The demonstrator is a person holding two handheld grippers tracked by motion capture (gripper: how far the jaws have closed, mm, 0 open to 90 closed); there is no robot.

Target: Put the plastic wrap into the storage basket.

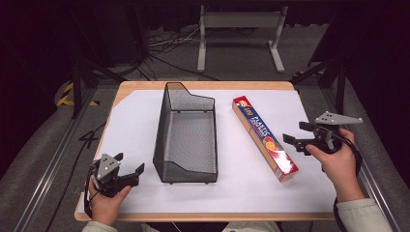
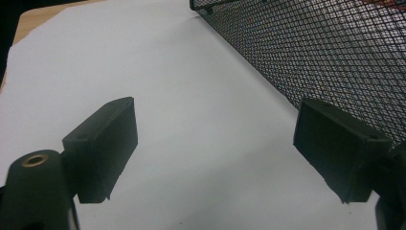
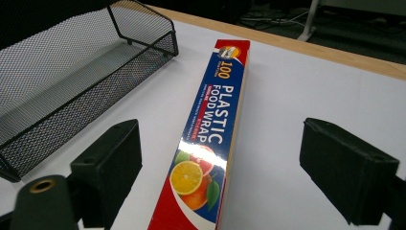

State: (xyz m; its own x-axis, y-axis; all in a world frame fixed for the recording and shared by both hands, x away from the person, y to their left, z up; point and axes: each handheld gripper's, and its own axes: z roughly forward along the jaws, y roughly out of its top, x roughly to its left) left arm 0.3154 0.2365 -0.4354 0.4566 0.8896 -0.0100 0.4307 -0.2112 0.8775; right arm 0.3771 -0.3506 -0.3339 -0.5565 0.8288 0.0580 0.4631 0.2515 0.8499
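A long red and blue box of plastic food wrap [image 1: 263,137] lies flat on the white sheet, right of a black wire-mesh basket [image 1: 162,130]. My right gripper [image 1: 295,134] hovers just right of the box's near half, held off the table. In the right gripper view its jaws [image 3: 220,163] stand wide apart, with the box [image 3: 215,105] below and between them, untouched. My left gripper [image 1: 129,163] rests at the near left corner. Its jaws [image 2: 215,143] are open over bare sheet, with the basket's mesh wall [image 2: 325,52] close on the right.
A white sheet [image 1: 130,125] covers most of the wooden table [image 1: 203,85]. The basket [image 3: 57,96] holds nothing and its far end is taller than its near end. A grey metal stand [image 1: 239,21] and cables sit on the floor beyond the table.
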